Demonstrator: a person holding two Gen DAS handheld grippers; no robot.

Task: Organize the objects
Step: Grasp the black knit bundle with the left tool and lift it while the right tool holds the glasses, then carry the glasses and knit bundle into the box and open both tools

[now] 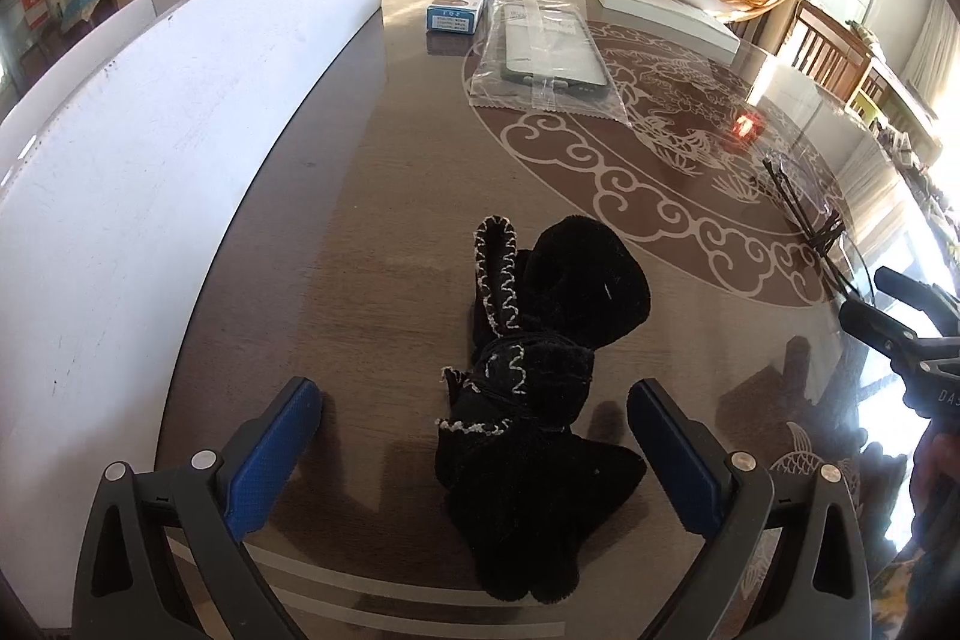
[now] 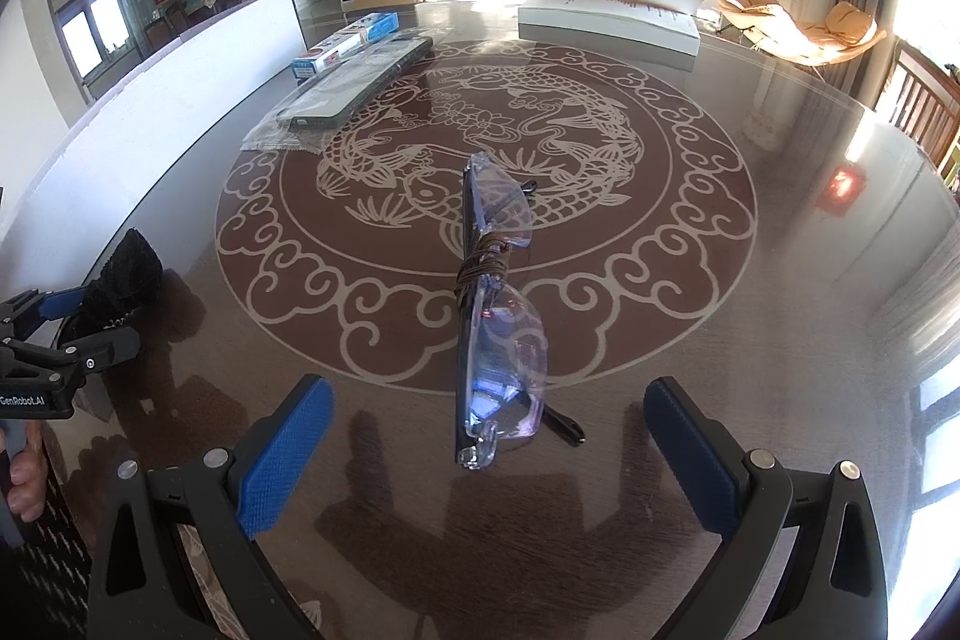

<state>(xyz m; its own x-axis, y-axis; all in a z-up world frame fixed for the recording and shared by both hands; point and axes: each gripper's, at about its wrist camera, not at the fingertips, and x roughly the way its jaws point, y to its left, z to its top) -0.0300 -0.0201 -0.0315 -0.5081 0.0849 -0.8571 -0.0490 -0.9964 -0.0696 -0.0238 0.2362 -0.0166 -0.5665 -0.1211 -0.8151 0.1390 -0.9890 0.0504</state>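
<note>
A bundle of black fuzzy fabric with white stitching (image 1: 540, 400) lies on the brown glass-topped table (image 1: 372, 232). My left gripper (image 1: 474, 391) is open, its blue pads standing either side of the bundle without touching it. Clear safety glasses (image 2: 498, 316), a brown cord (image 2: 480, 268) wound round their middle, rest on the table's fish pattern. My right gripper (image 2: 489, 391) is open around their near end, pads apart from the lens. The left gripper (image 2: 90, 325) and the black bundle (image 2: 129, 274) also show at the left edge of the right wrist view.
A tall white board (image 1: 150, 130) runs along the table's left side. Farther back lie a phone case in a clear bag (image 1: 546, 52), a blue and white box (image 1: 456, 7) and a flat white box (image 1: 660, 4). A hand (image 2: 24, 484) holds the left gripper.
</note>
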